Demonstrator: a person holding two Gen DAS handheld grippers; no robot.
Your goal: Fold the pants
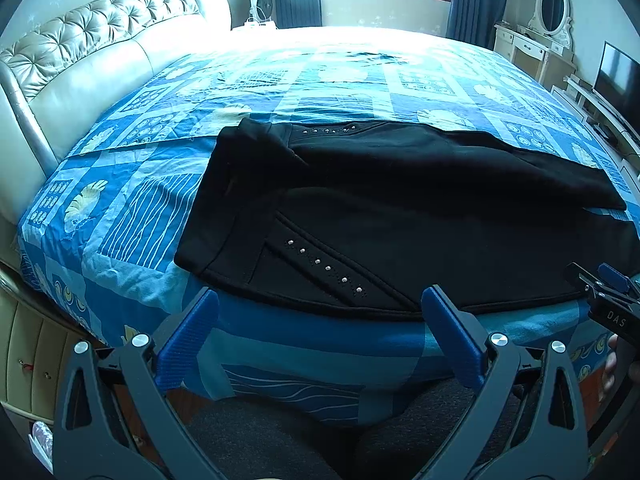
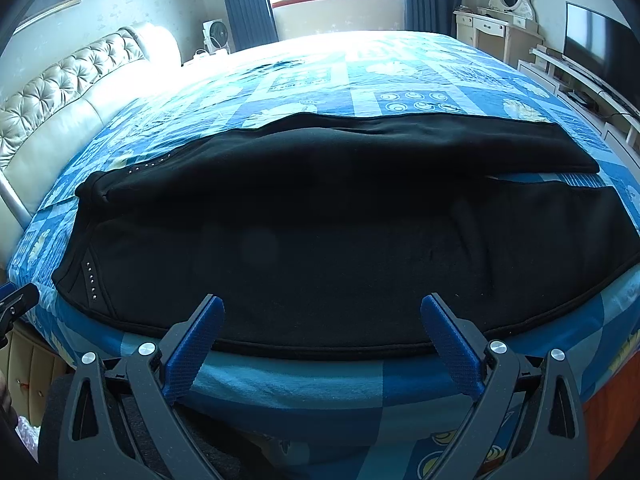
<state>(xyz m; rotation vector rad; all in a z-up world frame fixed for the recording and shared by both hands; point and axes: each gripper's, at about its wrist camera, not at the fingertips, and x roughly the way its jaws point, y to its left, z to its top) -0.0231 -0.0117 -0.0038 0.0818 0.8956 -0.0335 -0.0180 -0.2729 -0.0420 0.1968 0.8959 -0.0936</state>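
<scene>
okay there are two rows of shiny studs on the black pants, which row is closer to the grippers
The diagonal stud row on the black pants, near the bed's front edge just ahead of the open left gripper. The other row runs along the far edge.

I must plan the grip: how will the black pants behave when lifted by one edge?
The black pants look like thick soft fleece lying in gentle rolls, so they will probably drape and sag, not hold shape. Spread wide over the bed, they likely need both open grippers.
</scene>
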